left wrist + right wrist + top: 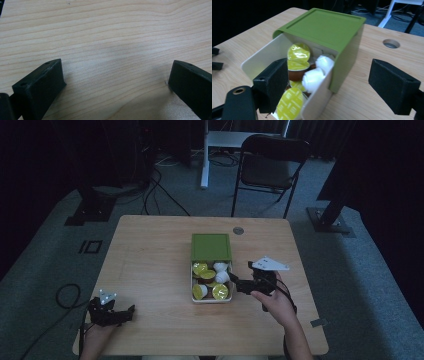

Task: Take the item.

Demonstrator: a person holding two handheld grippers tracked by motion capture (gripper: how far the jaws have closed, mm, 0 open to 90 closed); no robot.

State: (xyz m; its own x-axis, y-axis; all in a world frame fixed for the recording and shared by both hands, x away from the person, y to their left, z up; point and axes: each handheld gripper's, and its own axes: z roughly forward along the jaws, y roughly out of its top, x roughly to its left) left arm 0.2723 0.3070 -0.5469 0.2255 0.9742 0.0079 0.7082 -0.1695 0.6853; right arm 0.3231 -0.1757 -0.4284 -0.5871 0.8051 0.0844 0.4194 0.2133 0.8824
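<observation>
A green box [211, 245] [324, 27] stands mid-table with its white drawer [212, 298] [260, 58] pulled out toward the person. The drawer holds several coffee capsules, some with yellow-green lids [220, 291] [298, 52] and some white [222, 277] [313, 77]. My right gripper [234, 281] [325, 86] is open at the drawer's right side, one jaw over the capsules and the other outside the box. My left gripper [129, 313] [116, 82] is open, low over bare wood at the table's front left corner, nothing between its jaws.
A round cable hole [238, 230] [391, 43] lies in the table behind the box. A black folding chair [270, 167] and a white desk leg [204, 160] stand beyond the far edge. Cables [67, 296] run on the carpet to the left.
</observation>
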